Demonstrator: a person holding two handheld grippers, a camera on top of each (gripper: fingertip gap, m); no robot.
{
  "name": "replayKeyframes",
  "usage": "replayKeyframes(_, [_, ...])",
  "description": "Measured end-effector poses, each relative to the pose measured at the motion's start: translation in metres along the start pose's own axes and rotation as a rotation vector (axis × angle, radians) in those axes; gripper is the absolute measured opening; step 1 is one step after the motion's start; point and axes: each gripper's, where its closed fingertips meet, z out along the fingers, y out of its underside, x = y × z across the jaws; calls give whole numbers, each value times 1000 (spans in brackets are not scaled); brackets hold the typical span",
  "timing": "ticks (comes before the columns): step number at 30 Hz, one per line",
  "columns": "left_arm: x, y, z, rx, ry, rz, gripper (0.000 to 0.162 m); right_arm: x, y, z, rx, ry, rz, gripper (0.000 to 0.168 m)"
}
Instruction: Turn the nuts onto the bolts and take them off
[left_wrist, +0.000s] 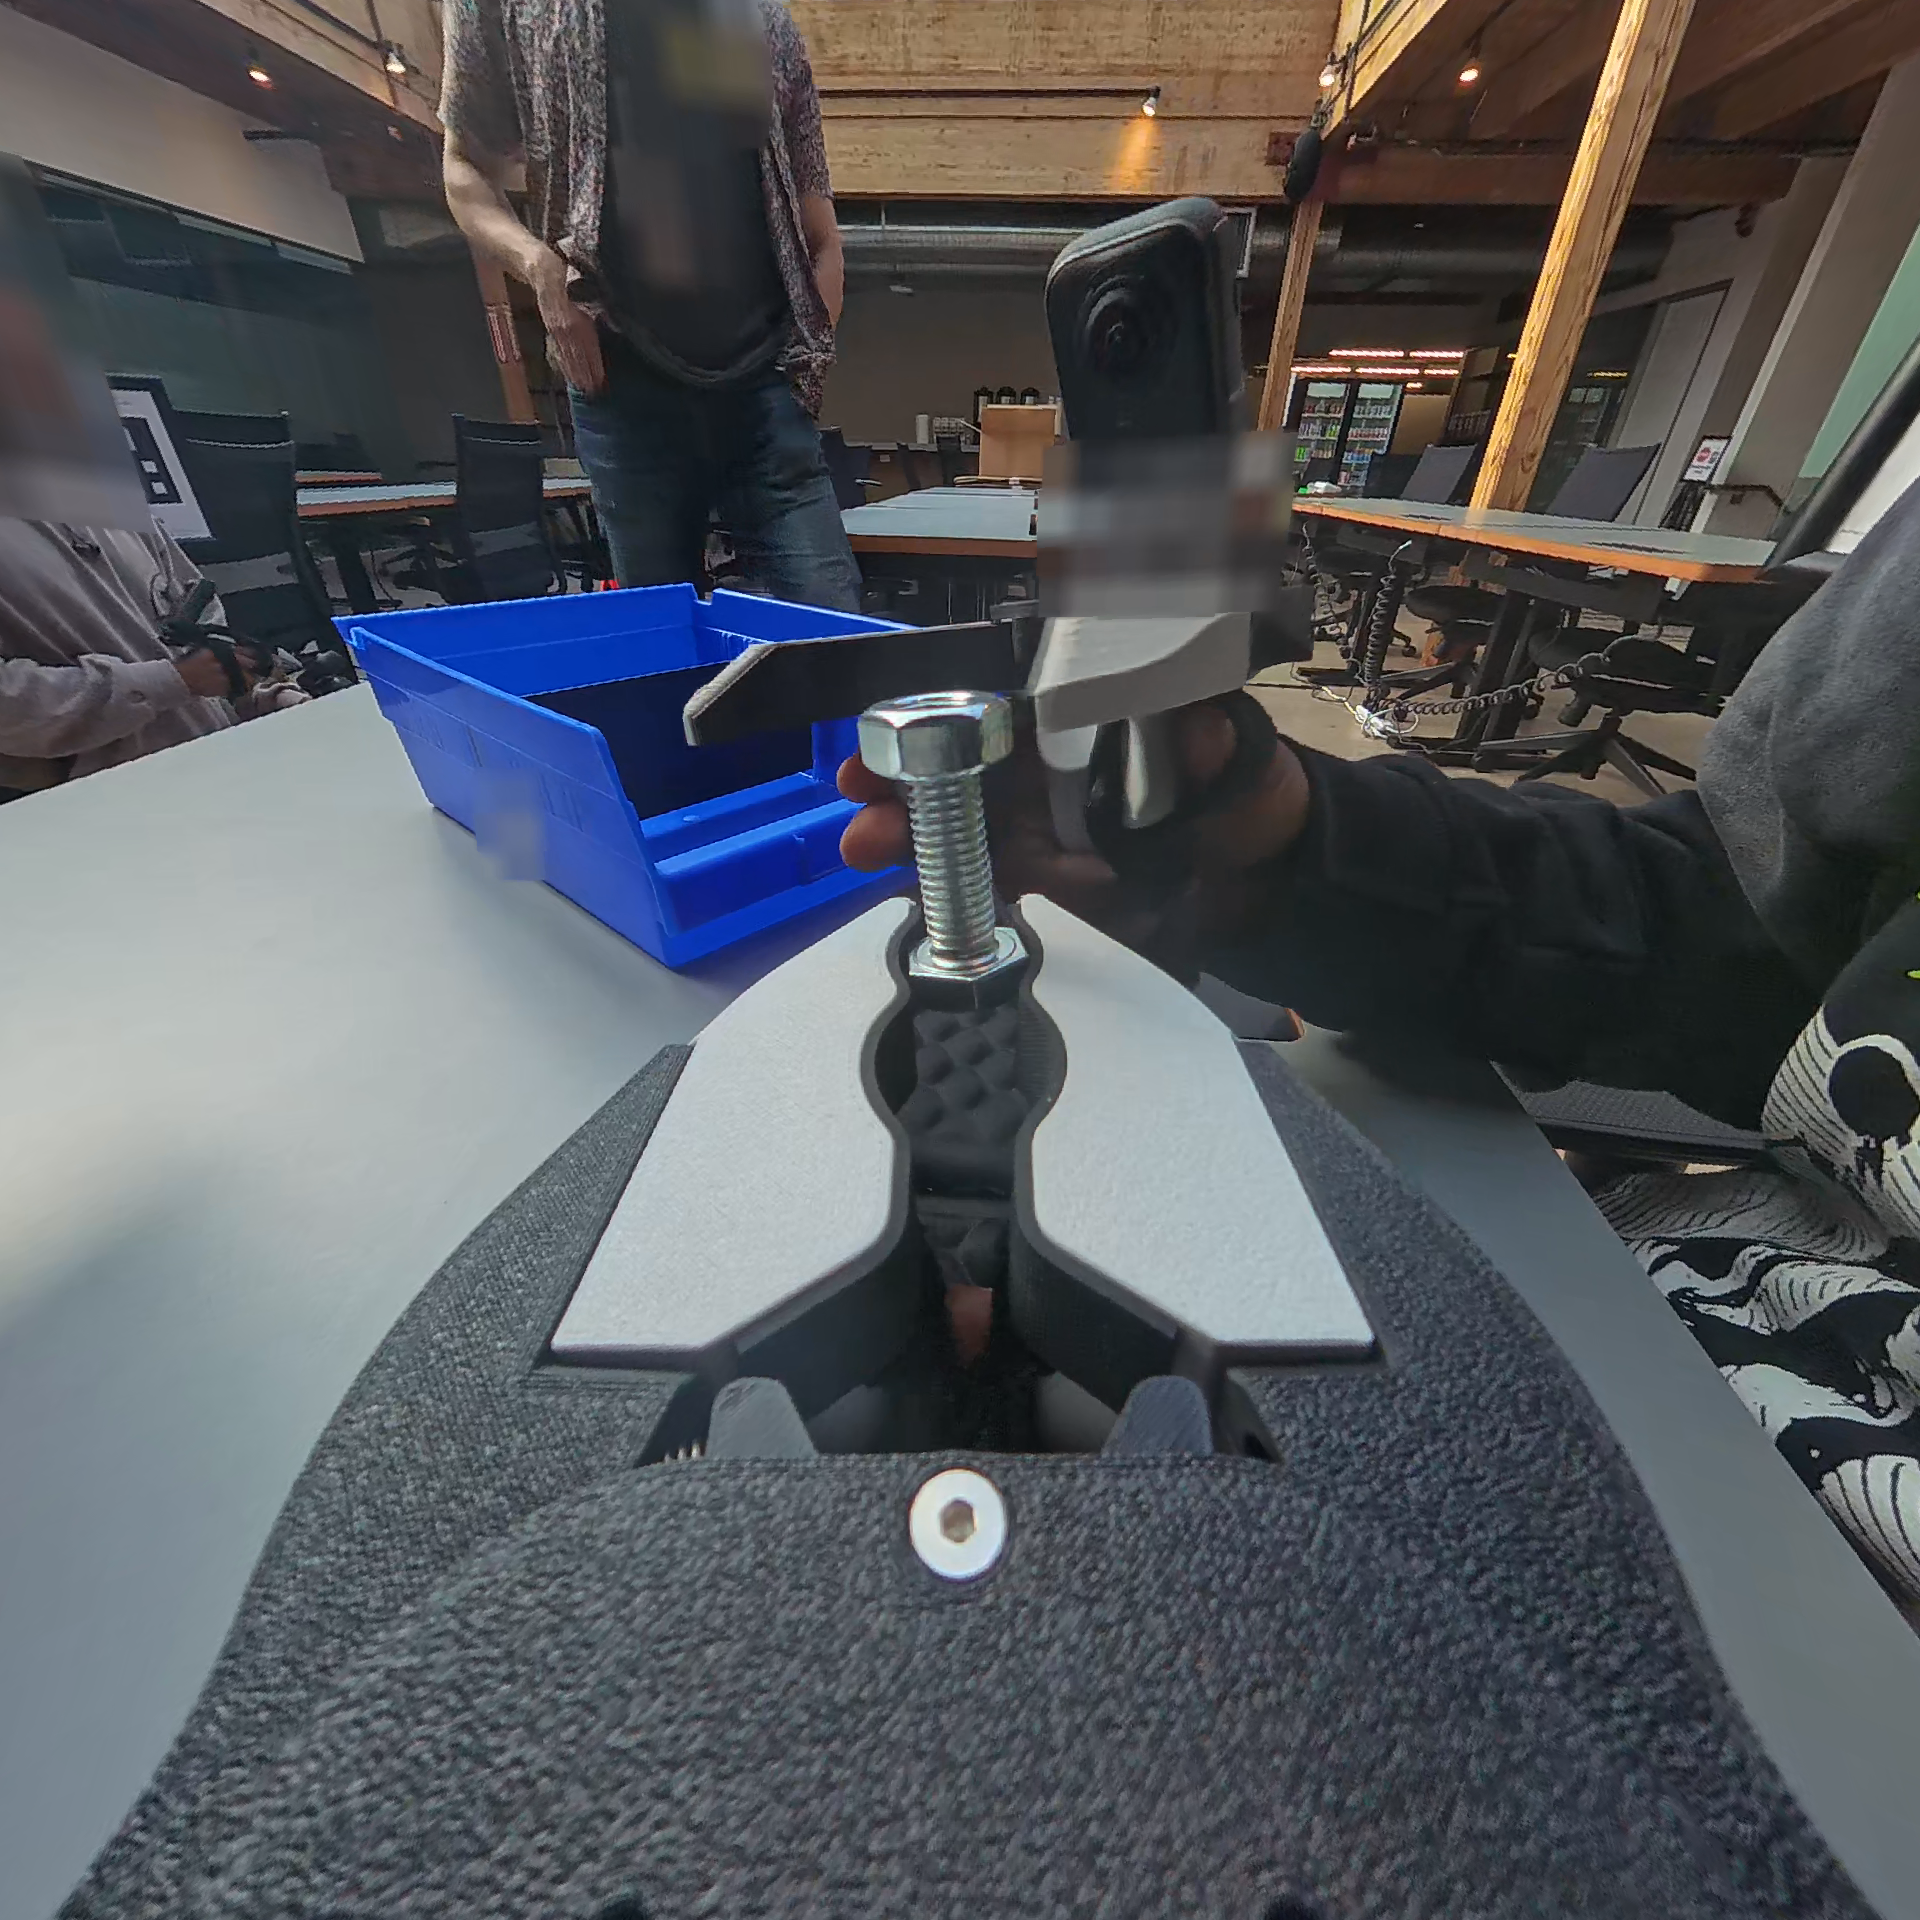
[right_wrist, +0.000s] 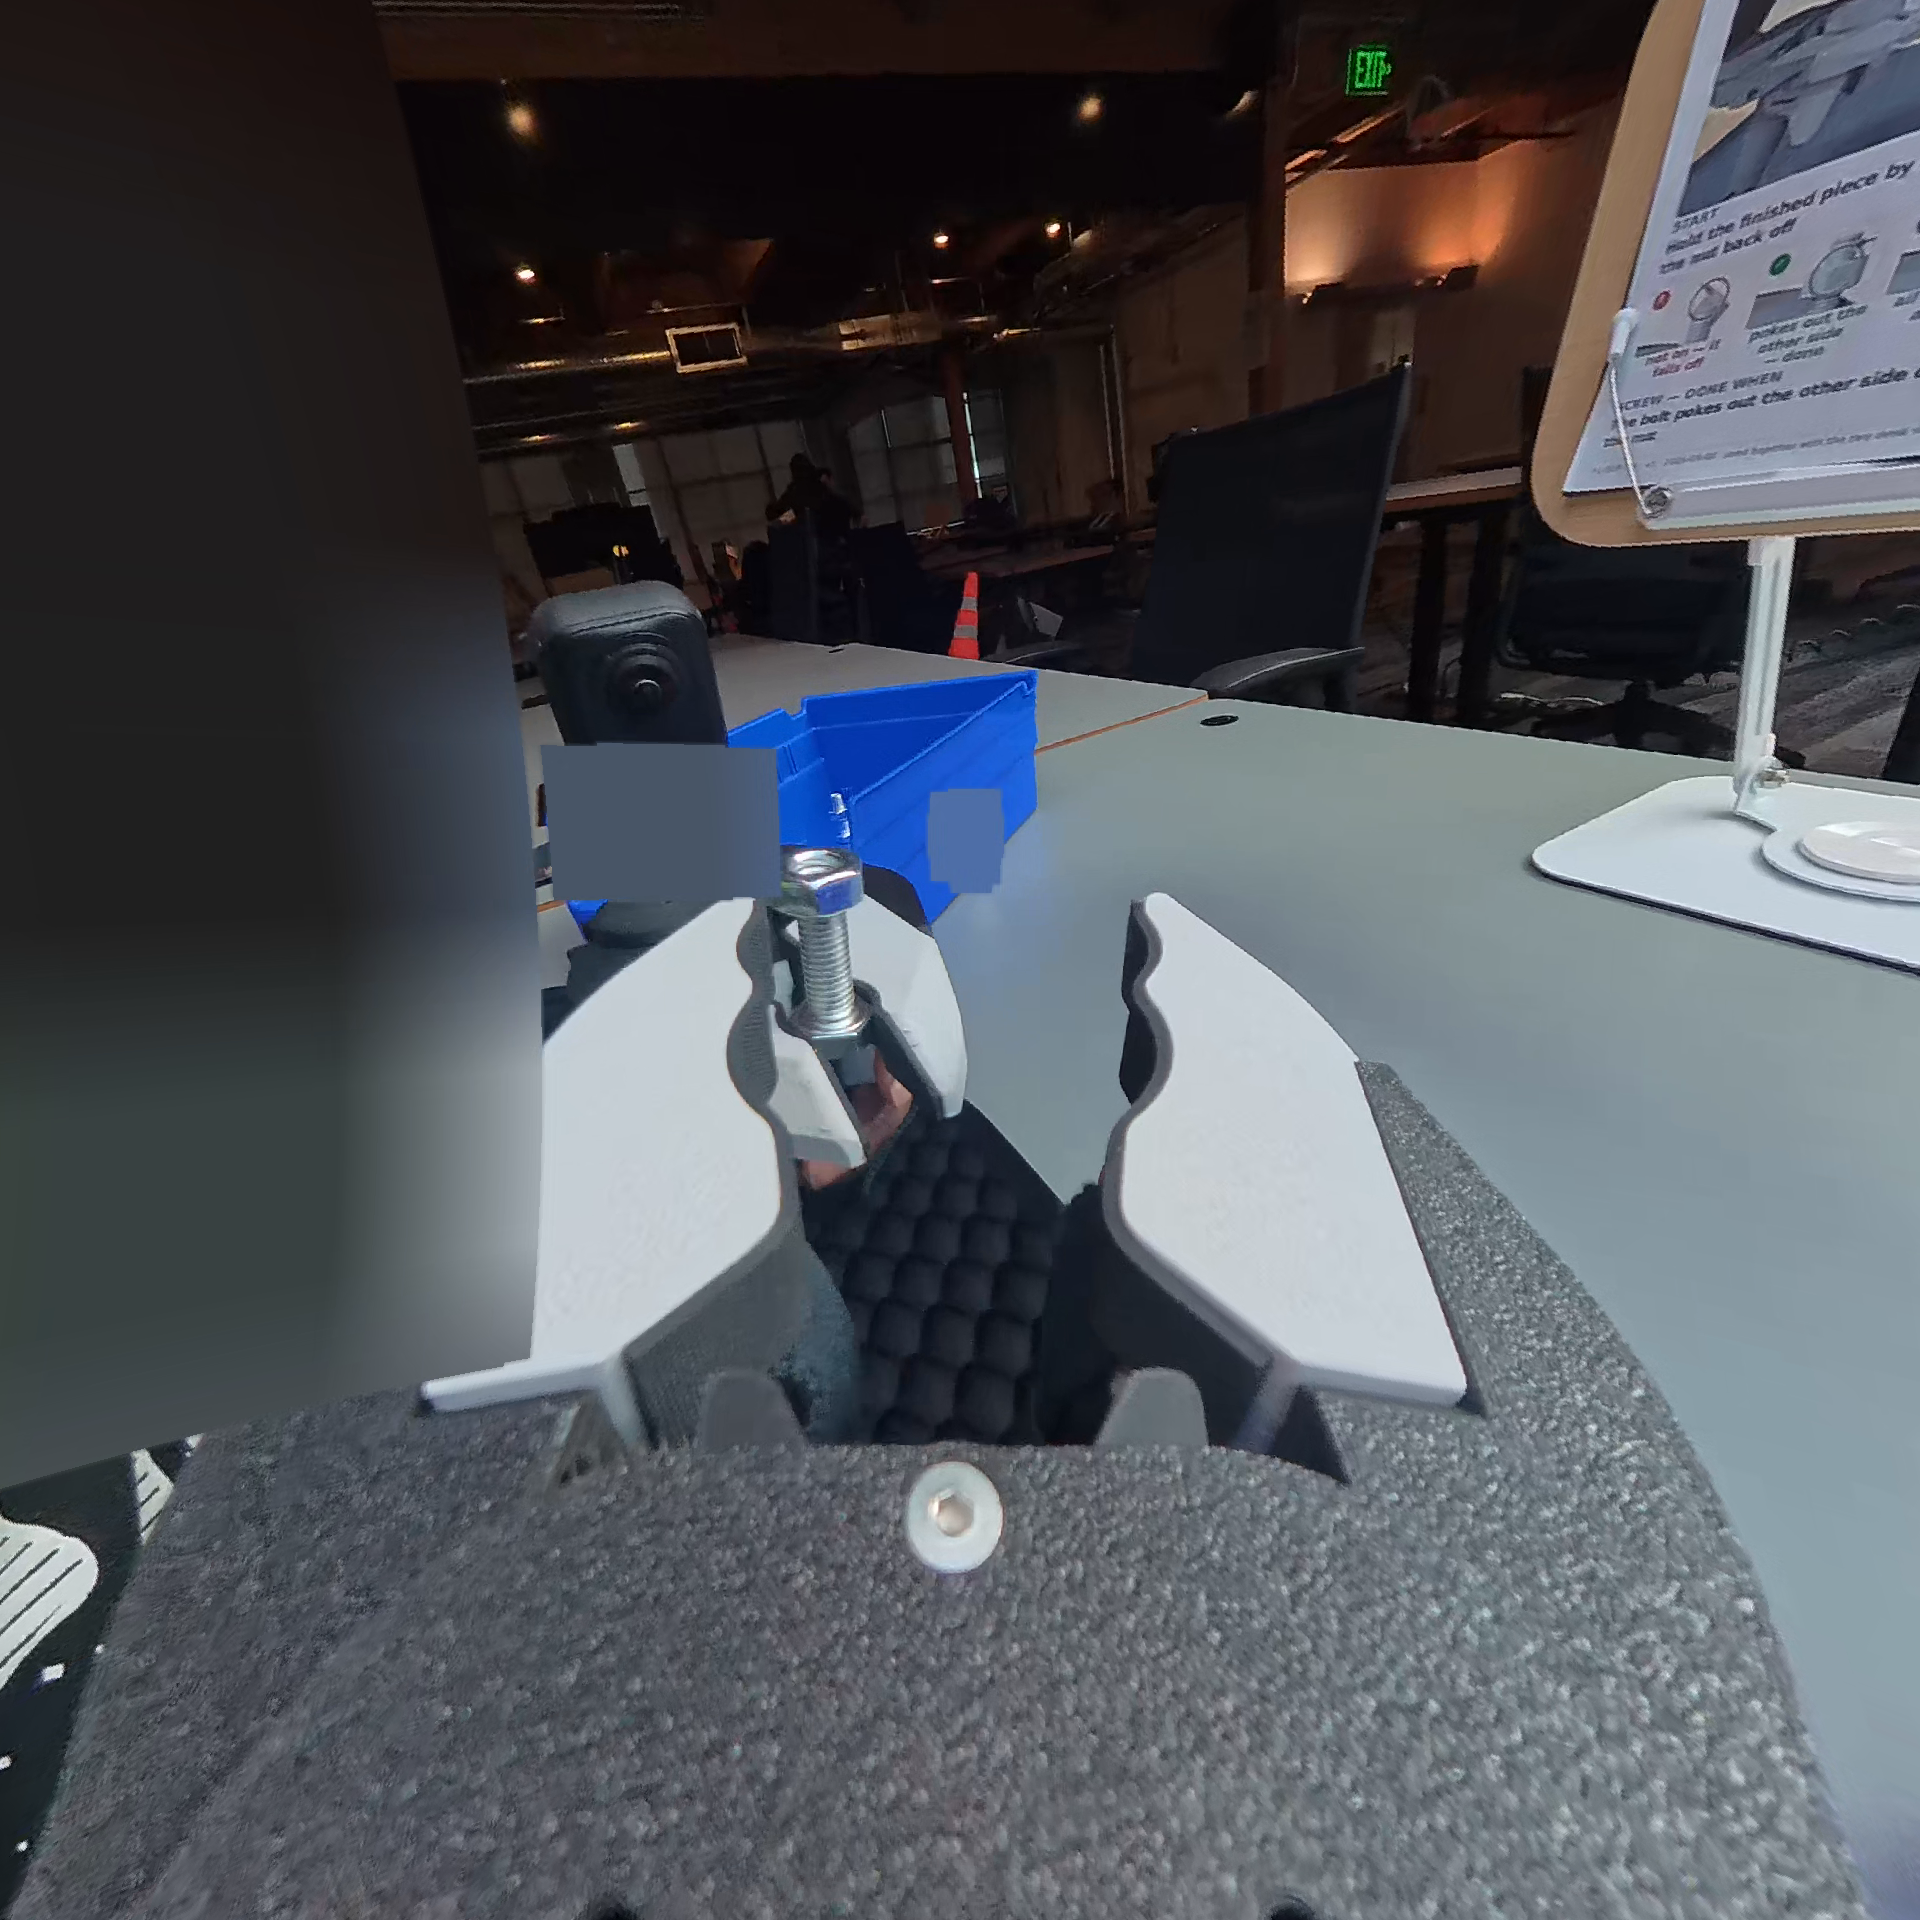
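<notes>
A silver bolt (left_wrist: 951, 862) stands upright with its hex head (left_wrist: 935, 732) on top. A hex nut (left_wrist: 971, 968) sits low on its thread. My left gripper (left_wrist: 971, 923) is shut on the nut and holds the bolt above the grey table (left_wrist: 260, 987). My right gripper (right_wrist: 945, 909) is open, its fingers spread wide. The bolt (right_wrist: 826, 956) stands between them, close to the left finger (right_wrist: 665, 1091). In the left wrist view the right gripper (left_wrist: 748, 701) hangs level with the bolt head, just behind it. The left gripper (right_wrist: 847, 1029) also shows in the right wrist view.
A blue plastic bin (left_wrist: 582, 707) stands on the table beyond the grippers and also shows in the right wrist view (right_wrist: 914, 758). An instruction sheet on a white stand (right_wrist: 1756, 644) sits at the right. A person (left_wrist: 675, 312) stands past the table's far edge. The tips of both grippers are at nearly the same place.
</notes>
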Motion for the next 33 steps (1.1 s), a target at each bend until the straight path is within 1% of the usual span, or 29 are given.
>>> replayKeyframes(5, [0, 0, 0, -1, 0, 2, 14, -9, 4, 24, -21, -38, -14, 72])
replayKeyframes(11, [1, 0, 0, -2, 1, 4, 14, -8, 6, 40, -37, -33, -30, 72])
replayKeyframes(24, [1, 0, 0, 0, 2, 4, 14, 2, 1, 7, -16, 20, -31, 71])
replayKeyframes(28, [1, -1, 0, 3, 1, 4, 14, 8, 0, -3, -10, 41, -37, 66])
replayKeyframes(30, [1, 0, 0, 0, 2, 6, 14, 4, -4, -4, 9, 14, -32, 68])
replayKeyframes(33, [1, 0, 0, -1, 2, 7, 14, -4, -6, 6, 10, -11, -40, 70])
